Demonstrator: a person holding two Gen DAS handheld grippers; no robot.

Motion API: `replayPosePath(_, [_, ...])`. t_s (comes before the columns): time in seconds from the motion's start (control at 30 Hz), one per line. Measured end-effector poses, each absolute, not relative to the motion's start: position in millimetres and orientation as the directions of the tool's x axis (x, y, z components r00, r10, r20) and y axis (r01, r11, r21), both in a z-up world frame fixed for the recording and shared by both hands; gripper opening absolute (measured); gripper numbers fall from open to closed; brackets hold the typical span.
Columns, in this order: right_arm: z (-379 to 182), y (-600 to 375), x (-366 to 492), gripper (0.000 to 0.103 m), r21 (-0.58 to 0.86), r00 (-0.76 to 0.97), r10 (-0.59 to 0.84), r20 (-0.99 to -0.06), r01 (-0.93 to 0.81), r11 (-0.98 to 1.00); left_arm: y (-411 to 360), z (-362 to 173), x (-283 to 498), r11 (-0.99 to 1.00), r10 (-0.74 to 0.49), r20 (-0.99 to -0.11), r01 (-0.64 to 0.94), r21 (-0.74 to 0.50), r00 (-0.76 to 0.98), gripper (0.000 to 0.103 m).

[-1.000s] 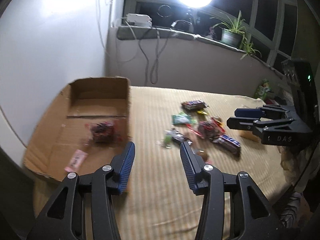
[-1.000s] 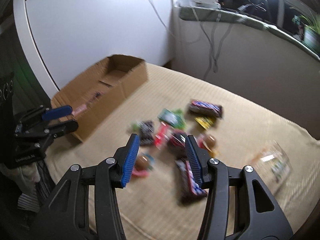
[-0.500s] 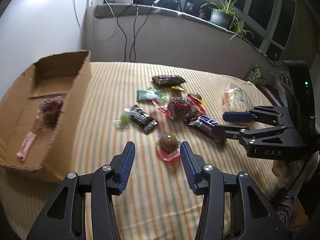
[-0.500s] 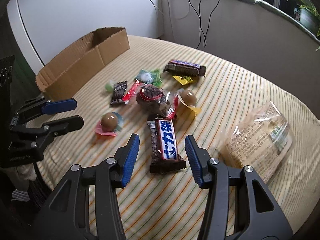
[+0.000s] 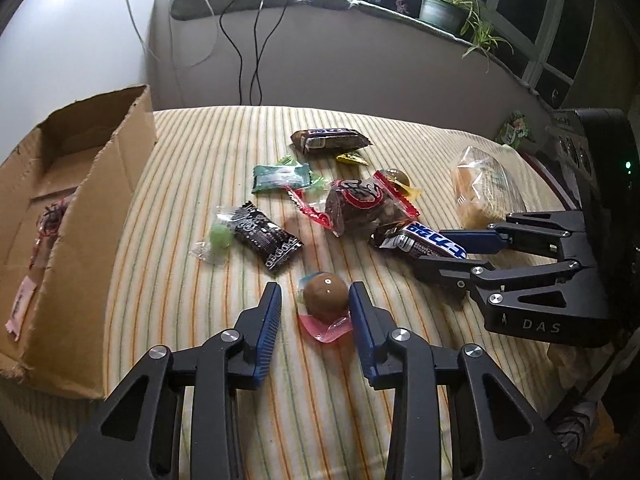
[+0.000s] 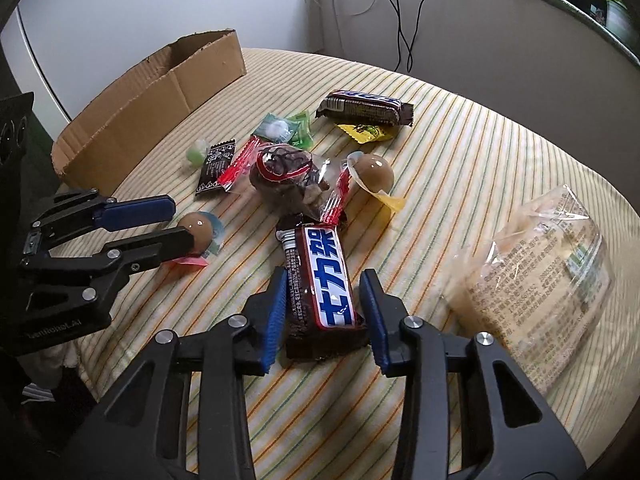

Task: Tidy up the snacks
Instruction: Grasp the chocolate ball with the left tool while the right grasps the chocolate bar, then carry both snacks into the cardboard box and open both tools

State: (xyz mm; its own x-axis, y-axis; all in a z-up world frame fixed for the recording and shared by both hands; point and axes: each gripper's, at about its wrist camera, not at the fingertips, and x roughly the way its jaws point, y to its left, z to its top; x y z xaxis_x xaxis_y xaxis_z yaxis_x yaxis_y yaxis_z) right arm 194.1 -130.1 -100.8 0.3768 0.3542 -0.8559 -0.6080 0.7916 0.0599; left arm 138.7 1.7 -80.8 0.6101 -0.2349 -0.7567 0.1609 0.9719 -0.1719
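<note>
A cardboard box (image 5: 80, 216), already holding a couple of wrapped snacks, stands at the left edge of the striped table (image 5: 192, 152), beside the loose pile. Nearer the right side lies a clear bread bag (image 6: 540, 264) with small, unreadable print. The right gripper (image 6: 324, 304), jaws wide, straddles a brown chocolate bar (image 6: 320, 280) whose white panel carries blue lettering, seemingly Chinese. The left gripper (image 5: 314, 306), also wide and holding nothing, brackets a round chocolate ball (image 5: 325, 293) in clear wrap. Each close would best land square on the snack's middle, gently, since the ball may roll. "DAS" marks the right gripper's body.
</note>
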Motion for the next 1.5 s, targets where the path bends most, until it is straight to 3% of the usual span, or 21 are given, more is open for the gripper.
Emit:
replayPosePath(0.23, [-101, -127, 192, 0.03, 0.032, 0.385, 0.335, -0.86, -0.614, 0.789, -10, -86, 142, 0.975, -0.21, -0.765, 0.185, -0.121, 0.609, 0.026])
replayPosePath(0.9, [-70, -141, 173, 0.03, 0.057, 0.43, 0.362, -0.827, -0.577, 0.815, 6, -54, 125, 0.972, -0.231, -0.709, 0.188, -0.14, 0.666, 0.025])
replayPosePath(1.5, [-25, -58, 184, 0.03, 0.031, 0.468, 0.434, -0.77, -0.652, 0.757, 72, -25, 112, 0.987, -0.157, -0.655, 0.091, -0.134, 0.739, 0.025])
